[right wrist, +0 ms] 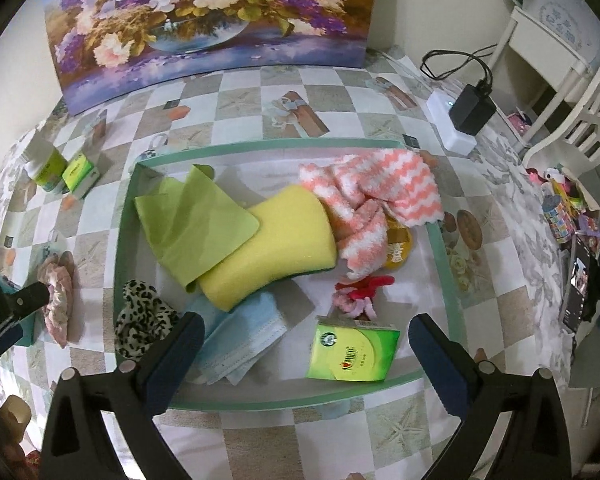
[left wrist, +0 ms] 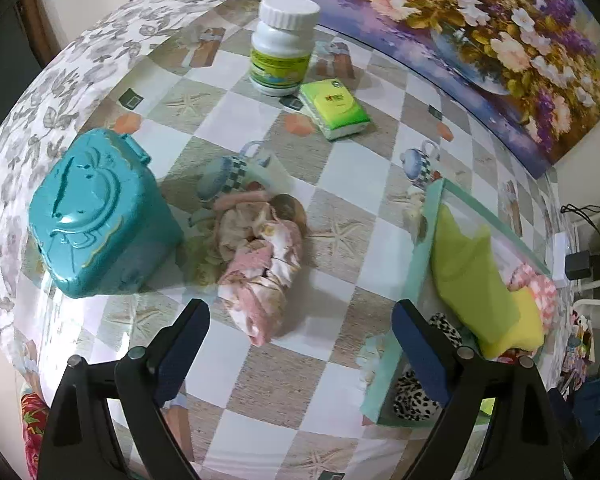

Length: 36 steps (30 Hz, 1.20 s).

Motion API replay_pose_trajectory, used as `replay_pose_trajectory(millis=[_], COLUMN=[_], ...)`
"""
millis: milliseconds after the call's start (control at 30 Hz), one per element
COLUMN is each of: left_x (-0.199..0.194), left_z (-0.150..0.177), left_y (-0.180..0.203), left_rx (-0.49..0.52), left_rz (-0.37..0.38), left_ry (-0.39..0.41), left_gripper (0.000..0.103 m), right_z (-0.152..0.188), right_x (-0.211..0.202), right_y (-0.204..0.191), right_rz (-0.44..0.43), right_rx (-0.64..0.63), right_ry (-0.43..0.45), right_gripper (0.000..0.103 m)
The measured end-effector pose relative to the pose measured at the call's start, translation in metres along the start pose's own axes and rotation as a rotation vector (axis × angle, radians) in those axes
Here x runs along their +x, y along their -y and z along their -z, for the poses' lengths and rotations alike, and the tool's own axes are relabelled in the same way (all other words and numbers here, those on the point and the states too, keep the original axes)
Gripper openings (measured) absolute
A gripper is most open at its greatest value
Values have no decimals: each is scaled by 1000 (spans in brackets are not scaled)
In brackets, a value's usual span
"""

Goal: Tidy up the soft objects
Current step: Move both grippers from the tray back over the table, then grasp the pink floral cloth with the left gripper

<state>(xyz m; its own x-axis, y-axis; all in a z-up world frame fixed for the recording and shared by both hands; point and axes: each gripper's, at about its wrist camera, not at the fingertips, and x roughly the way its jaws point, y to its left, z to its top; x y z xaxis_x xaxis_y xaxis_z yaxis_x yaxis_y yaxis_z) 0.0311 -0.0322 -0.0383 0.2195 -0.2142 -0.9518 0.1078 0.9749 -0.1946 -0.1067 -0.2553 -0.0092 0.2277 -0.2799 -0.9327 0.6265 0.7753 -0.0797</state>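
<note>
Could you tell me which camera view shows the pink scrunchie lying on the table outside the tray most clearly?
The left wrist view: the pink scrunchie lies near the centre, close and unobstructed, beside the teal container. The right wrist view catches it only small and distorted at the left edge, outside the green tray.

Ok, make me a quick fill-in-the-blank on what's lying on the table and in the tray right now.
1. The tissue pack inside the tray lies under the ____ tongs.
2. The pink cloth bundle lies beside the ____ box.
3. The green cloth lies partly over the ____ sponge.

Missing words: right; teal; yellow
</note>
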Motion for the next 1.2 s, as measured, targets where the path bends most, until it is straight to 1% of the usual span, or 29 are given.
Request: replay_pose_trajectory(millis=[100,367,500,600,767,967,1067,1133,1200], left_x=[2,11,19,24,31,40,43,47,52], left_z=[-3,-8,-10,-11,-13,-14,-14,-16,-17], left_y=[-8,-27,-32,-32,-28,-27,-26,-24,-23], left_rx=[-19,-65,-77,-75,-48,-40,-34,-31,-27], left_rz=[-2,-26,-18,-13,-50,-69,-71,-72,-73], left_ry=[-6,-28,-48,-58,-54,-64,-62,-63,-68], left_gripper=[93,93,93,93,93,92,89,79,73], right_z=[1,3,5,6,5,0,-1,-1,-1], right_x=[-2,-6,-4,-3,-1,3,3,3,2], right_y=[-11,-45,-58,-62,-65,-75,-82,-85,-88], right_rz=[-31,-75,-94,-85,-84,-123,-119,-119,-122], right_rx=[-28,-98,-128,-143,-146,-153,-170,-182,-190], right_ry=[11,38,34,33,42,62,78,85,93], right_gripper=[103,103,103,103,103,103,103,103,103])
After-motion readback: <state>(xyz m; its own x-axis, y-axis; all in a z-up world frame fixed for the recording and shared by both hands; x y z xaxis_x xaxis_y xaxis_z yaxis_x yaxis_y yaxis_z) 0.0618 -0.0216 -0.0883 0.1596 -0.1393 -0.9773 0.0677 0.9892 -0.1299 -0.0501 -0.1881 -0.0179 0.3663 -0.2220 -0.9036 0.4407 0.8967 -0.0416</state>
